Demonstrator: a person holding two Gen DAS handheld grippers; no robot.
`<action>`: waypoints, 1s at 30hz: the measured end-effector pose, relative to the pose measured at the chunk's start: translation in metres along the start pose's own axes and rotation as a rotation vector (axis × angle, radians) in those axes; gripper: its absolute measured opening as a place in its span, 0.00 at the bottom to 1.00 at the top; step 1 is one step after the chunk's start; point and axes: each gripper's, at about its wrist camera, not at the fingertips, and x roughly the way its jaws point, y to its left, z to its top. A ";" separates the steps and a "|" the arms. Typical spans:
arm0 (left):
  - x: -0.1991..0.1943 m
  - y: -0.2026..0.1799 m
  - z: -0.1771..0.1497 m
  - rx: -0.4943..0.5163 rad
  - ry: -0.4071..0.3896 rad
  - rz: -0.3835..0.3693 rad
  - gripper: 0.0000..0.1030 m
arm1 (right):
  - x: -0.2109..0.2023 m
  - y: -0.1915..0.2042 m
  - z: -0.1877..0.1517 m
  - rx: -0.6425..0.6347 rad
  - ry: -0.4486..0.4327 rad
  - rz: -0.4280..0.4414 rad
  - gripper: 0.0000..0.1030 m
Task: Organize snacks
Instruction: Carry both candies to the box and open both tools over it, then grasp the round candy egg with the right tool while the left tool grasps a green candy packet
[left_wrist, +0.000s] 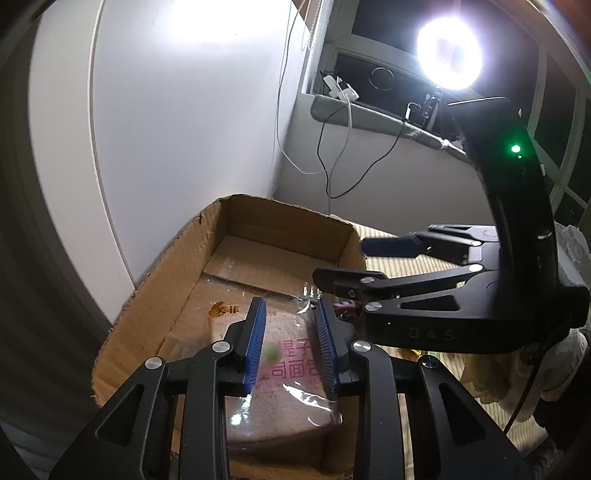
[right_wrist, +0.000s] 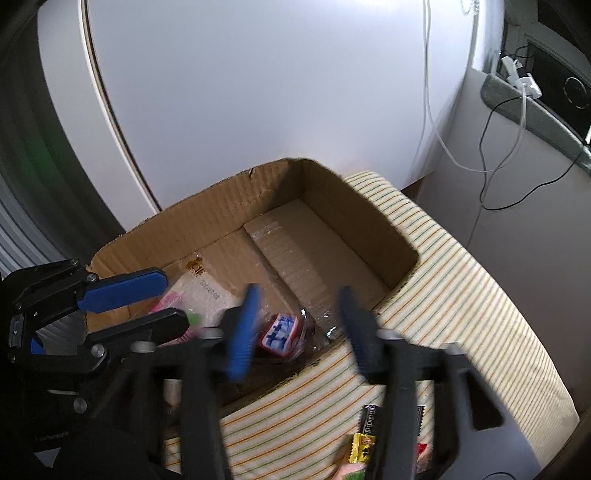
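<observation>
Open brown cardboard box (right_wrist: 207, 236) now holds clear-wrapped bread loaf (left_wrist: 280, 373) and red-blue packet (right_wrist: 281, 334). My left claw (left_wrist: 291, 343) straddles loaf, spread; my right claw (right_wrist: 301, 328) spread, empty. Remaining — yellow and black wrapped snacks (right_wrist: 364, 441) on striped cloth (right_wrist: 461, 295).

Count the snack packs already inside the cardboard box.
2 visible. The bagged bread lies at the near left of the cardboard box; the red-and-blue pack sits beside it, below the right gripper. Others may be hidden.
</observation>
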 end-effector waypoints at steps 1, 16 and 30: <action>-0.001 -0.001 0.000 0.001 0.000 0.003 0.26 | -0.003 -0.001 -0.001 0.003 -0.006 -0.004 0.66; -0.029 -0.032 0.001 0.046 -0.039 -0.005 0.33 | -0.051 -0.016 -0.022 0.033 -0.070 -0.063 0.73; -0.041 -0.077 -0.006 0.103 -0.048 -0.067 0.33 | -0.121 -0.041 -0.080 0.064 -0.139 -0.193 0.87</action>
